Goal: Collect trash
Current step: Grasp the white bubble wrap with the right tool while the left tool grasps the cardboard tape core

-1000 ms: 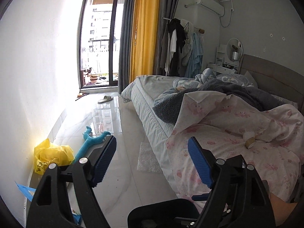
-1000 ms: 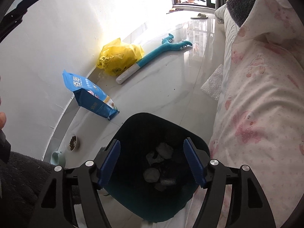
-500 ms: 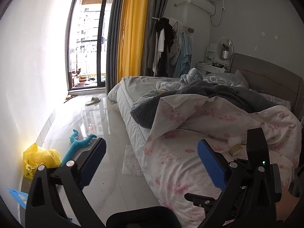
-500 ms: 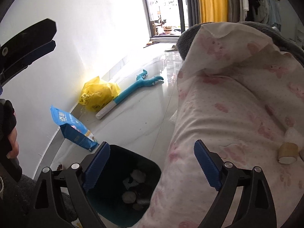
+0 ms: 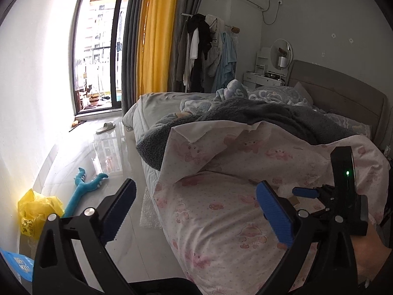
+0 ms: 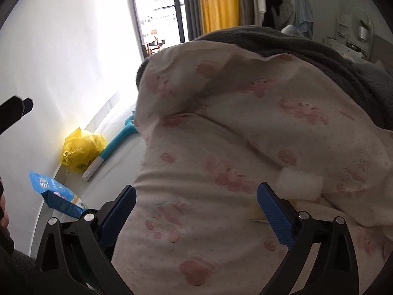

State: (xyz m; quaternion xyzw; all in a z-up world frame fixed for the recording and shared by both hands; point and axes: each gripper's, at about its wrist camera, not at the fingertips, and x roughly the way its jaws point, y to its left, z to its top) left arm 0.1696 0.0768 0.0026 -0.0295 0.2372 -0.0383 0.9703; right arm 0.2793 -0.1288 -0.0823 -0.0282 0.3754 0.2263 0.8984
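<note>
A crumpled white tissue [image 6: 300, 184] lies on the pink patterned quilt [image 6: 221, 147] of the bed, just beyond my right gripper's right finger. My right gripper [image 6: 196, 209] is open and empty, low over the quilt. A tan piece of a tape roll [image 6: 255, 211] peeks out beside that finger. My left gripper [image 5: 196, 211] is open and empty, above the bed's near edge. In the left wrist view the right gripper's body [image 5: 343, 196] hovers over the quilt and hides most of the tissue [image 5: 285, 190]. The trash bin is out of view.
On the floor by the white wall lie a yellow plastic bag [image 6: 81, 147], a blue pouch [image 6: 56, 194] and a teal long-handled toy [image 5: 83, 189]. A bubble-wrap sheet [image 5: 149, 211] lies beside the bed. A grey blanket [image 5: 245, 120] covers the bed's middle.
My right gripper has swung up from over the black bin to the quilt, close to the tissue. My left gripper's view has shifted right, further over the bed. Both stayed open.
</note>
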